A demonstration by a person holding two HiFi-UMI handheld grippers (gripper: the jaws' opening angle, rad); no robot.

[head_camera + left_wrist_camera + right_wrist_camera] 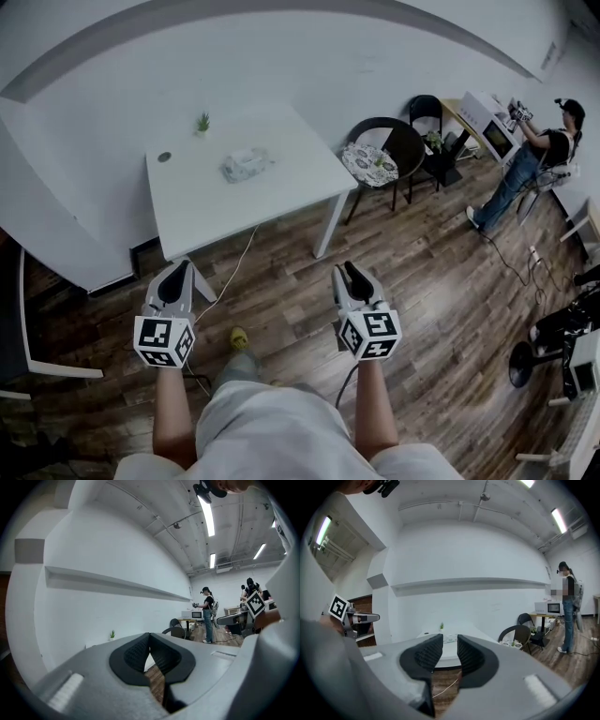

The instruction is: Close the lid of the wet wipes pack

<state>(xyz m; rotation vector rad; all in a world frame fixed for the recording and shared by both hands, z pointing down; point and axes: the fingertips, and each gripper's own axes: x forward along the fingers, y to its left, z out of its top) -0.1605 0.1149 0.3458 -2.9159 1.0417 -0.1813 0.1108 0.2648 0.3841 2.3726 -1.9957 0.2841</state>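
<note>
The wet wipes pack point(247, 165) lies near the middle of the white table point(281, 202), well ahead of both grippers; its lid is too small to make out. My left gripper point(179, 267) hovers over the wood floor short of the table's near left corner, shut, with its pads meeting at the tips point(149, 641) and nothing between them. My right gripper point(350, 269) hovers at the same distance on the right, open and empty point(450, 648). Between its jaws, far off, the wipes pack point(450, 639) shows on the table point(440, 654).
A small potted plant point(202, 123) and a dark round disc point(165, 157) sit at the table's far left. Black chairs point(389, 155) stand to its right, a cable point(234, 272) runs under it. A person point(534, 155) works by a desk at far right.
</note>
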